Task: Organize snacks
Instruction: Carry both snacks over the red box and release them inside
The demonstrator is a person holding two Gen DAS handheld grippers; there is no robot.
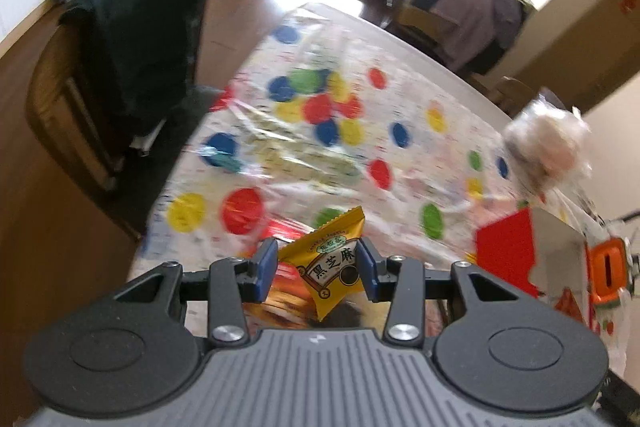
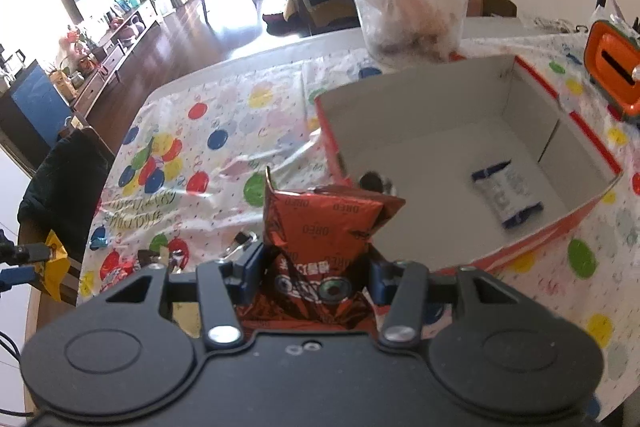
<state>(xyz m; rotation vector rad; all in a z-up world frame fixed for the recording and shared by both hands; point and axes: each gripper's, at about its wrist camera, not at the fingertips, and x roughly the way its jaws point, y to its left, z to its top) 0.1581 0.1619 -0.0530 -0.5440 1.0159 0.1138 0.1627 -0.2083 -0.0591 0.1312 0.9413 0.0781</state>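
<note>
My left gripper (image 1: pixel 318 269) is shut on a yellow sesame snack packet (image 1: pixel 332 259), lifted above the dotted tablecloth (image 1: pixel 404 163). My right gripper (image 2: pixel 316 273) is shut on a red Oreo packet (image 2: pixel 320 223), held up just left of the red cardboard box (image 2: pixel 532 241). Inside the box lies a single blue-and-white packet (image 2: pixel 506 195). The box's red corner (image 1: pixel 506 251) shows at the right of the left wrist view. At the far left edge of the right wrist view, the yellow packet (image 2: pixel 54 267) appears again in the other gripper. More red snack wrappers (image 2: pixel 120 269) lie on the cloth below.
A clear plastic cup (image 2: pixel 412 15) stuffed with a plastic bag stands behind the box. An orange device (image 2: pixel 612 67) sits at the right. A wooden chair with dark clothing (image 1: pixel 132 39) stands at the table's left side. A clear wrapper (image 1: pixel 296 155) lies on the cloth.
</note>
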